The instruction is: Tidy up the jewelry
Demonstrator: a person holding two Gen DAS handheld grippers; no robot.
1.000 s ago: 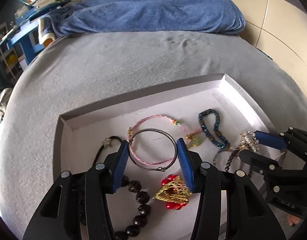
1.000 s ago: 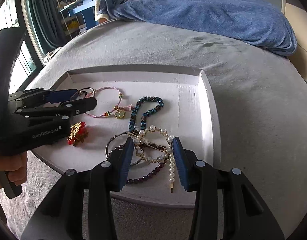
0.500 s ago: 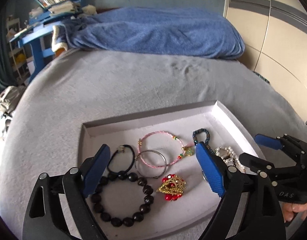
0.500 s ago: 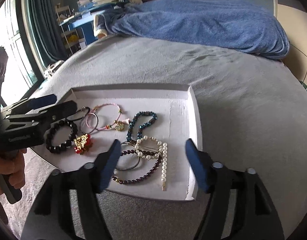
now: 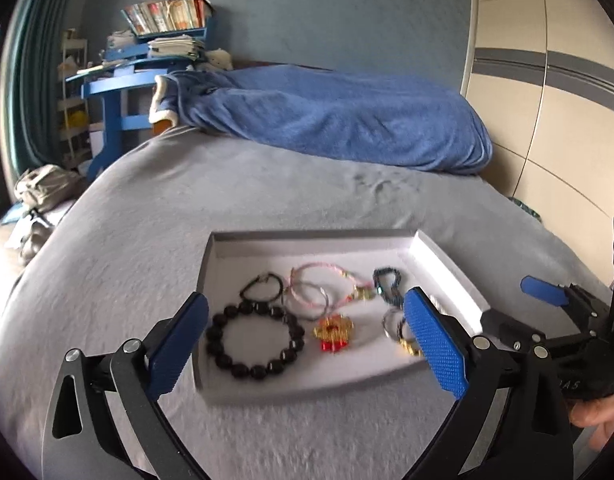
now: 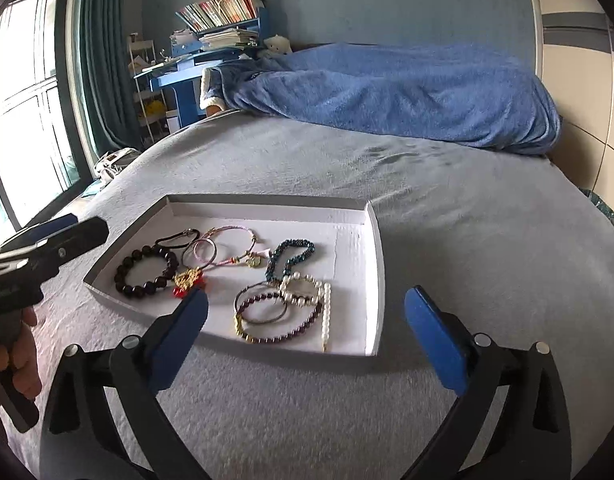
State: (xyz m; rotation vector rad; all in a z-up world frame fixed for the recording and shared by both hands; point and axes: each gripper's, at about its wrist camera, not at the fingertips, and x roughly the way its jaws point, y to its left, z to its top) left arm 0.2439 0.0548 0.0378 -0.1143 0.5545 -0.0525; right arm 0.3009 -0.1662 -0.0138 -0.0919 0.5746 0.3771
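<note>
A shallow white tray (image 6: 373,264) (image 5: 447,268) lies on the grey bed. In it are a black bead bracelet (image 6: 145,270) (image 5: 255,342), a black cord (image 6: 177,237), a pink cord bracelet (image 6: 231,246) (image 5: 323,280), a gold and red brooch (image 6: 189,280) (image 5: 333,330), a teal bead bracelet (image 6: 291,258), a pearl strand (image 6: 307,292) and a dark purple bead bracelet (image 6: 279,322). My left gripper (image 5: 307,344) is open and empty, above the tray's near edge. My right gripper (image 6: 307,336) is open and empty, short of the tray's near side.
A blue blanket (image 6: 387,92) is heaped at the far end of the bed (image 6: 467,240). A blue desk with books (image 6: 211,40) and a window (image 6: 23,120) stand to the left. Cupboard doors (image 5: 547,100) are to the right.
Both grippers opened wide and pulled back and up from the tray. The left one let go of the thin ring bracelet it was around, which lies in the tray.
</note>
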